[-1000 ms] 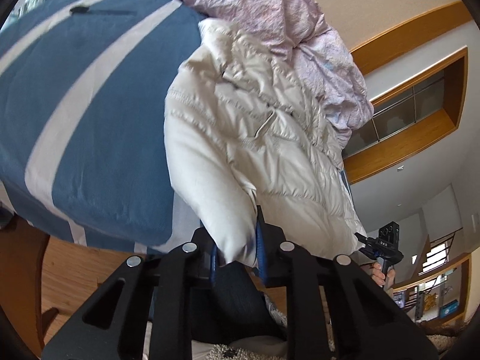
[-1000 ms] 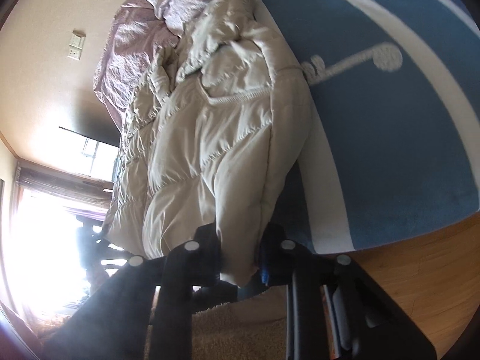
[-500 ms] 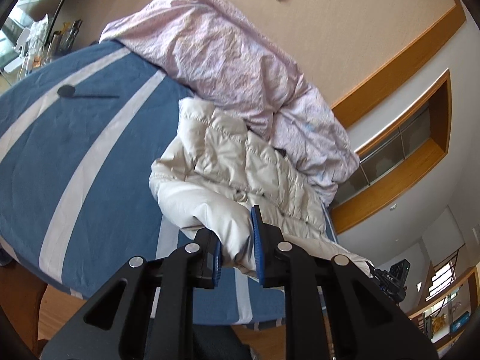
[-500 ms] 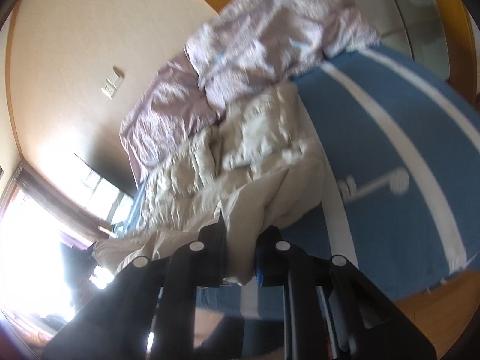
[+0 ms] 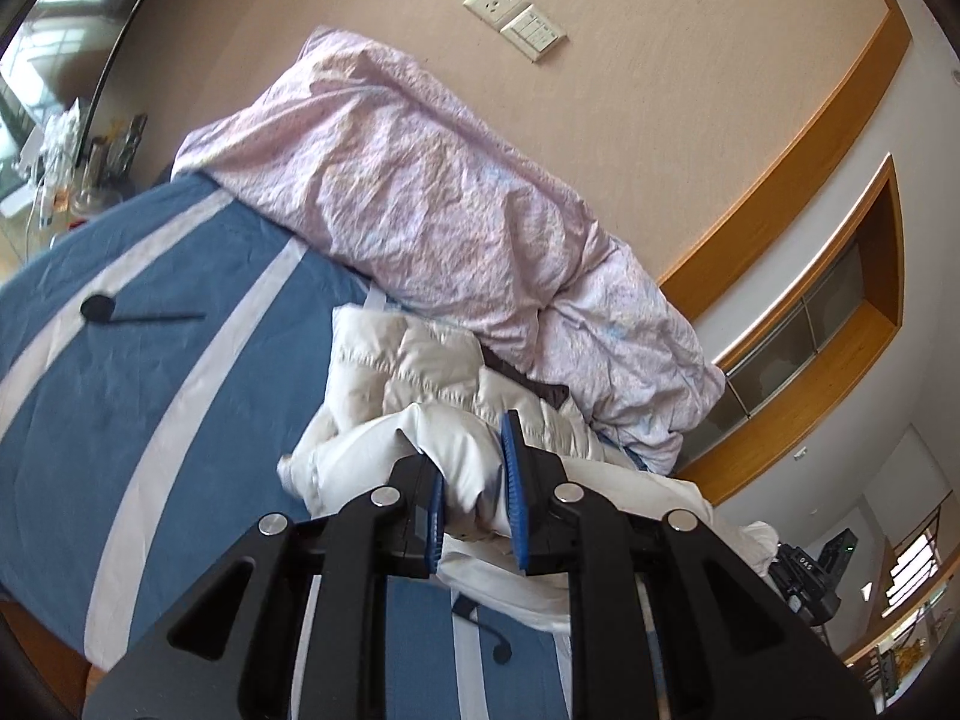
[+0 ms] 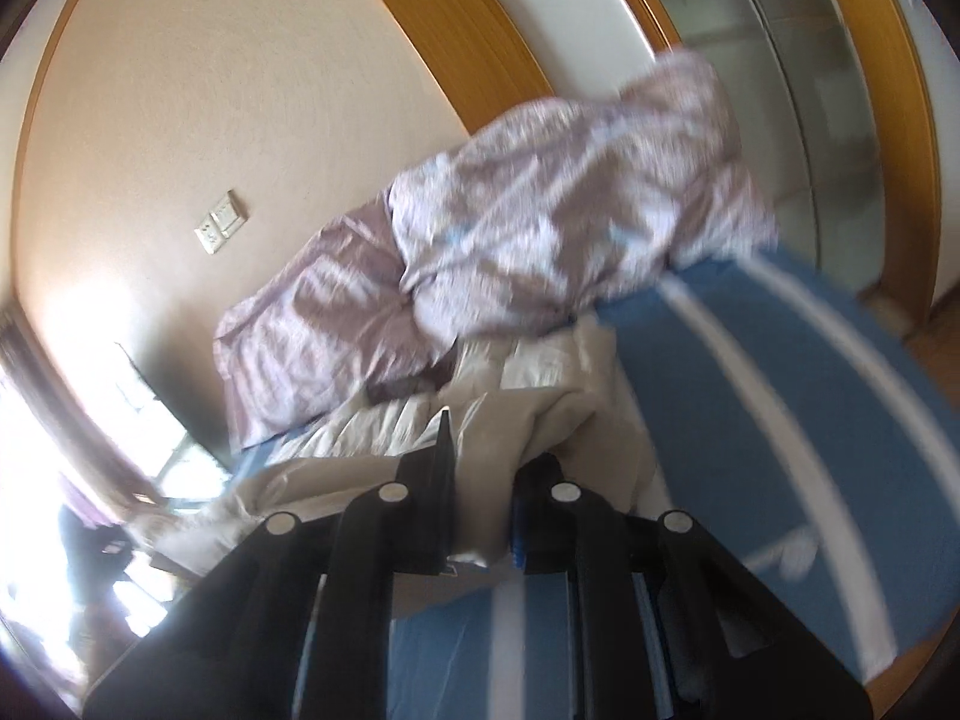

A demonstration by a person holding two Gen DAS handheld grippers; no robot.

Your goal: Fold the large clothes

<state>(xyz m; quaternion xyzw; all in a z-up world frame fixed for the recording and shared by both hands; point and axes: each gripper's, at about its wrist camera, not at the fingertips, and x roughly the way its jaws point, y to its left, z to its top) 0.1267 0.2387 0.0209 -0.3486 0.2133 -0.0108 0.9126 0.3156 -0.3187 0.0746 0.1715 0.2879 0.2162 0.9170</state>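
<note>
Left wrist view: cream jacket point(image 5: 420, 396) hem beside pink duvet point(image 5: 432, 204).

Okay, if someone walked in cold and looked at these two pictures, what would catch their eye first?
Probably the cream puffer jacket, bunched on the blue striped bedspread with both the left gripper and the right gripper shut on its fabric. Next, the rumpled pink duvet heaped behind it against the beige wall.
</note>
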